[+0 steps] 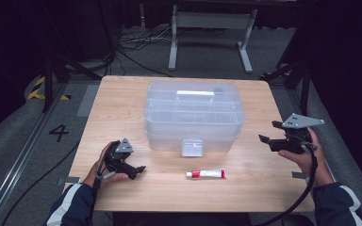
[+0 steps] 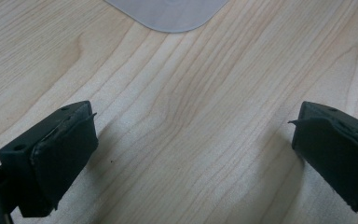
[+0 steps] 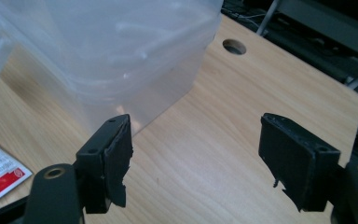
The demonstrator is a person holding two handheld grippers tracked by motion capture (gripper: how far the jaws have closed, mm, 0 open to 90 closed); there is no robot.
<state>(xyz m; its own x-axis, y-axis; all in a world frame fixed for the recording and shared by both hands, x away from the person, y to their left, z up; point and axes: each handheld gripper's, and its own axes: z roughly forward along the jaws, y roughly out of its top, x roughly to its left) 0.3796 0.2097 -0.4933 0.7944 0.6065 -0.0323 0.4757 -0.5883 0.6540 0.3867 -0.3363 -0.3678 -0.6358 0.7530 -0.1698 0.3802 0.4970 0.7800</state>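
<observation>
A clear plastic storage box (image 1: 193, 113) with a closed lid and a front latch (image 1: 192, 147) stands mid-table; its wall (image 3: 98, 56) looms large in the right gripper view. A red-and-white tube (image 1: 206, 173) lies flat in front of the box, and its end (image 3: 0, 175) shows at the left edge of the right gripper view. My left gripper (image 1: 139, 170) rests low at the front left, open and empty (image 2: 193, 154), pointing toward the tube. My right gripper (image 1: 267, 133) hovers above the right side, open and empty (image 3: 196, 154), aimed at the box's right end.
The wooden table (image 1: 122, 99) has a cable hole (image 3: 234, 46) near its far right corner. A box corner (image 2: 168, 14) shows at the top of the left gripper view. Beyond the table are a white frame (image 1: 212, 28) and floor cables (image 1: 136, 44).
</observation>
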